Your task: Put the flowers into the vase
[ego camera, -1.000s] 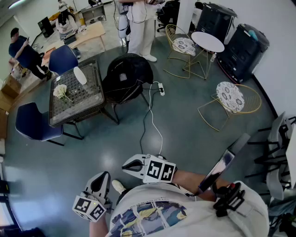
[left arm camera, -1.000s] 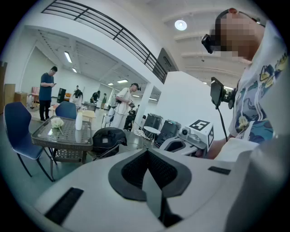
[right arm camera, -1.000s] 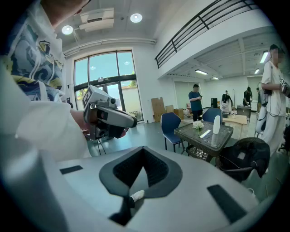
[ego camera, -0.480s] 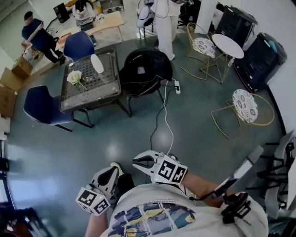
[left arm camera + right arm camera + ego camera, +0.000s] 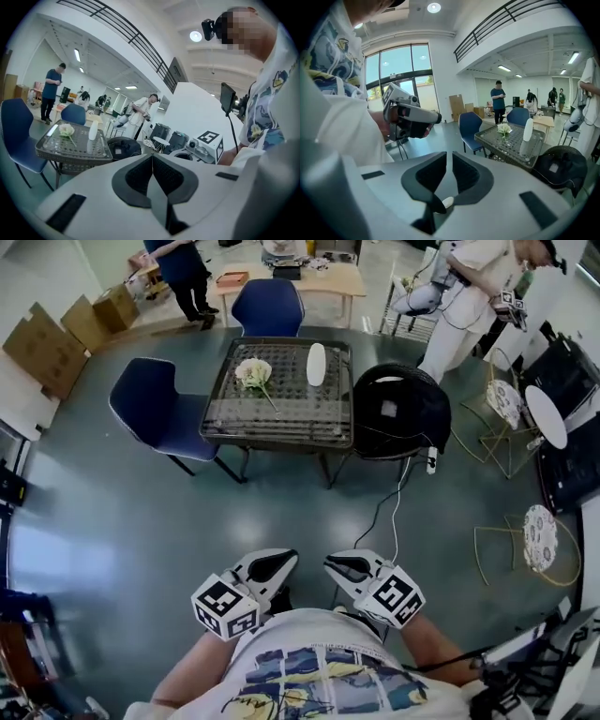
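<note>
A small bunch of white flowers [image 5: 253, 372] lies on the glass-topped wire table [image 5: 277, 432] across the room, and a white vase [image 5: 316, 364] stands just right of it. Both grippers are held close to my body, far from the table. My left gripper [image 5: 281, 559] is shut and empty. My right gripper [image 5: 336, 563] has its jaws opening, a narrow gap showing, with nothing between them. The left gripper view shows the flowers [image 5: 66, 130] and vase [image 5: 93, 131] beyond its closed jaws. In the right gripper view the flowers [image 5: 504, 128] and vase [image 5: 528, 129] stand ahead.
Two blue chairs [image 5: 169, 413] [image 5: 268, 306] stand at the table's left and far sides, and a black chair [image 5: 403, 409] at its right. A white cable [image 5: 389, 512] runs over the floor. People stand behind the table. Cardboard boxes [image 5: 56, 343] sit far left, wire chairs [image 5: 530, 531] right.
The view has swung so the table lies straight ahead instead of up left. Both grippers have shifted with my body and now sit side by side, pointing at the table.
</note>
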`<state>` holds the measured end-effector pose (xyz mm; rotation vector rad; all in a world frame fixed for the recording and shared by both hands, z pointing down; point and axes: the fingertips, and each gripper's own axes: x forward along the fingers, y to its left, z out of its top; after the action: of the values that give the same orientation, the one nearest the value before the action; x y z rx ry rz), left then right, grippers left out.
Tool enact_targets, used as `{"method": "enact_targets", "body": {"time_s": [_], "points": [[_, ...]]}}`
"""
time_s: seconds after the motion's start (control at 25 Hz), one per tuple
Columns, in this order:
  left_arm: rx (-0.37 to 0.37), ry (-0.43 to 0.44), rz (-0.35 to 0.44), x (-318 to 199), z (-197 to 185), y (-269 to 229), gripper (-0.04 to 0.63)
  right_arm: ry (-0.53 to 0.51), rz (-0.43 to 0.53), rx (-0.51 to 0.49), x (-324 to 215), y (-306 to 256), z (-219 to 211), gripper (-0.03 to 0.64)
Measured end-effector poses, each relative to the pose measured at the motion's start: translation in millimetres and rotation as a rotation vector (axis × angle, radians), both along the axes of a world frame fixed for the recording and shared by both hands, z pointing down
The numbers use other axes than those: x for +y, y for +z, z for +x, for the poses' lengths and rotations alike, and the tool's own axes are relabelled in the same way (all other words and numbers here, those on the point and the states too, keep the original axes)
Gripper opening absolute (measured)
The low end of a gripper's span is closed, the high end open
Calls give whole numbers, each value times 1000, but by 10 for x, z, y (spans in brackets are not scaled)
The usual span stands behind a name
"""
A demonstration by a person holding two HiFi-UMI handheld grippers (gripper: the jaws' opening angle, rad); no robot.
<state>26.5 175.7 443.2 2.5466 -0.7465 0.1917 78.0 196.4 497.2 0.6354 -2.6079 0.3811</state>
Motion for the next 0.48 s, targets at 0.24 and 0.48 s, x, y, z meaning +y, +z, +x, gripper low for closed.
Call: {"method": "enact_targets", "body": {"time_s": [0.24, 0.48], "points": [[-3, -7, -36, -623, -1097, -34, 11, 4, -4, -10, -708, -196, -1036, 33], [-4, -64, -39, -1169, -1722, 26, 11, -14, -14, 25, -1333, -95, -1519, 72]]}}
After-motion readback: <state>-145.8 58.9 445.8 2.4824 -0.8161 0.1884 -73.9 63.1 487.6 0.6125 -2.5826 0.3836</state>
